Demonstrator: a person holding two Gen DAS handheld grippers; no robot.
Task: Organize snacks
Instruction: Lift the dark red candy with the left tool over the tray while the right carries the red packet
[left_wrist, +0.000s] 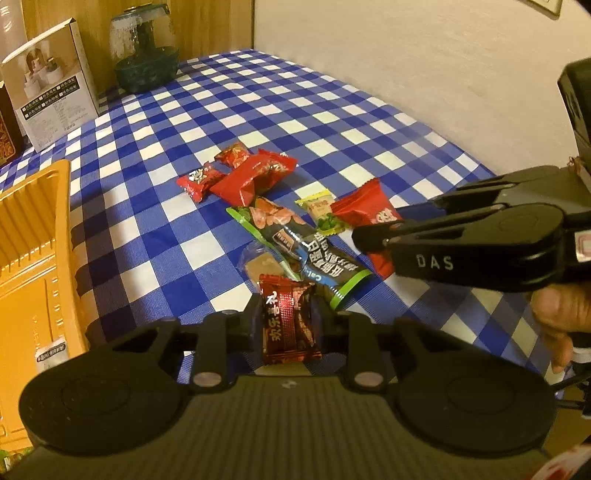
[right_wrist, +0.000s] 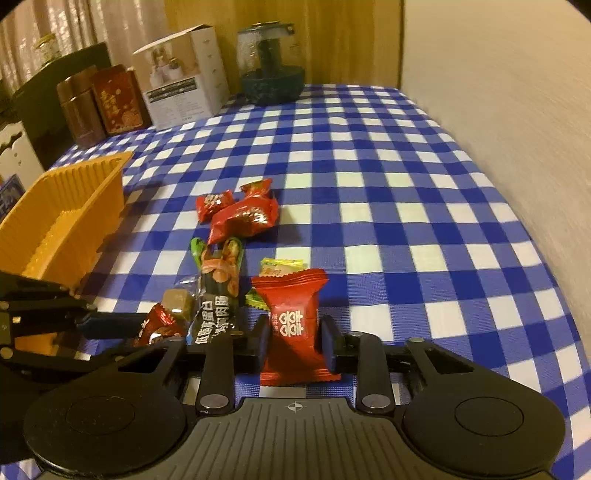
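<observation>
My left gripper (left_wrist: 286, 321) is shut on a dark red candy packet (left_wrist: 288, 317), also seen in the right wrist view (right_wrist: 160, 325). My right gripper (right_wrist: 295, 338) is shut on a bright red snack packet (right_wrist: 293, 325), also seen in the left wrist view (left_wrist: 364, 214). Between them lie a long black and green snack bar (left_wrist: 299, 247), a brown cube in clear wrap (left_wrist: 262, 264) and a small yellow-green packet (left_wrist: 317, 206). Three red candies (left_wrist: 240, 173) lie farther back. An orange tray (right_wrist: 62, 221) stands at the left.
A blue and white checked cloth (right_wrist: 369, 166) covers the table. A white box (right_wrist: 184, 92), dark tins (right_wrist: 99, 103) and a glass jar on a green bowl (right_wrist: 269, 66) stand at the back. A wall (right_wrist: 498, 92) runs along the right.
</observation>
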